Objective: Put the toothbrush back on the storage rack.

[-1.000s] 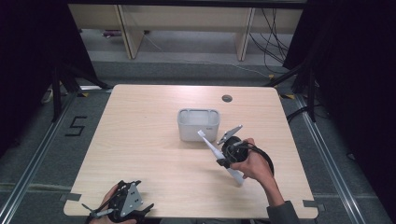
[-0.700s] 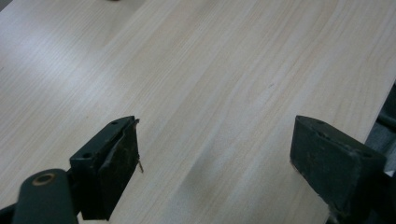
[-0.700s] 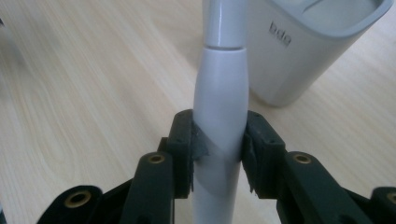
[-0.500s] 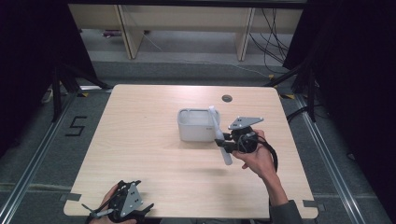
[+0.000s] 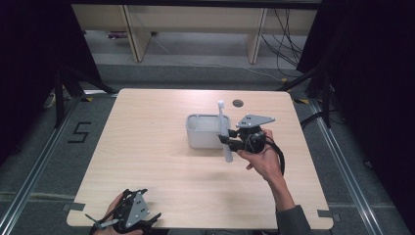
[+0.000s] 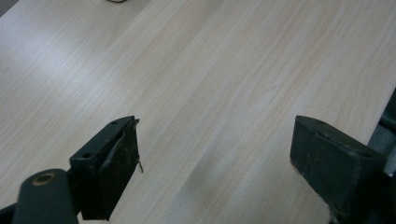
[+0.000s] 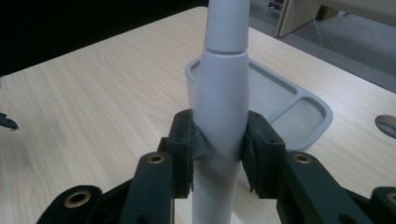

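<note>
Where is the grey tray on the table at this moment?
In the high view the grey tray stands near the middle of the wooden table, just left of the right gripper, which holds a white toothbrush-like handle beside it.

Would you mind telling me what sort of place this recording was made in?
Probably a lab or recording workshop: a bare wooden table stands between black curtains, on grey floor carrying a taped number five and loose cables, with plain shelving behind.
</note>
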A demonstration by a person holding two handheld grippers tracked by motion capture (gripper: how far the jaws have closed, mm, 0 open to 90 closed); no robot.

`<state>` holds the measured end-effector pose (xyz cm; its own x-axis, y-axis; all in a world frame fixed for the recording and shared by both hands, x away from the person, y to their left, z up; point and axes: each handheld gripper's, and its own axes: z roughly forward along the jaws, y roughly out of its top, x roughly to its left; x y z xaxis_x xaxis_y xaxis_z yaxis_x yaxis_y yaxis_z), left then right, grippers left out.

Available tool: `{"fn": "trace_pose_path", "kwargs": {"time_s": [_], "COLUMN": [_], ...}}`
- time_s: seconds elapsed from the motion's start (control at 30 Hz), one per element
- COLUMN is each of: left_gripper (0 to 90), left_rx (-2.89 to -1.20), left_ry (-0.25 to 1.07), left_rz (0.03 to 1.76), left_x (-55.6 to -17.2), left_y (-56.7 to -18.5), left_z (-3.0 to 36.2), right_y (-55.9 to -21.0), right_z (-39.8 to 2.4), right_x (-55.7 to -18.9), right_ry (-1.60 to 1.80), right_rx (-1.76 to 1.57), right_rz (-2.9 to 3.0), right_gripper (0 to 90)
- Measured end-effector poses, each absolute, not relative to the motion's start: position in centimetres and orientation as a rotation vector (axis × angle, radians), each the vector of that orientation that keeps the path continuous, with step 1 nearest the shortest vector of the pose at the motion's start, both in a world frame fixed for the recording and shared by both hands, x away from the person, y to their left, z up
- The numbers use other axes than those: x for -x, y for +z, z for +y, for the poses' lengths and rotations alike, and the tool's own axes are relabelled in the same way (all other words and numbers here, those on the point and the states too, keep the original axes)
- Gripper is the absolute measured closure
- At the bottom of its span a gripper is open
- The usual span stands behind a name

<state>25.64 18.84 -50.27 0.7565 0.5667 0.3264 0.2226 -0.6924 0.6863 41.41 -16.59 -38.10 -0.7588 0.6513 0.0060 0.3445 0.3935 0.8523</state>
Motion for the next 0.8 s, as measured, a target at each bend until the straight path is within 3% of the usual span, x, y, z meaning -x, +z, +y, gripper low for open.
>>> {"fn": "trace_pose_path", "kwargs": {"time_s": [0.8], "left_gripper": [15.0], "left_rx": [-2.345], "left_ry": [0.691], "left_rz": [0.571], "left_x": [-25.6], "left_y": [-50.2], "left_z": [18.9], "right_y": [-36.5], "right_z": [-14.3], "right_x": [-43.9], "right_ry": [1.358], "right_rx": [-0.877], "right_rz": [2.323], "right_gripper": [67.2]}}
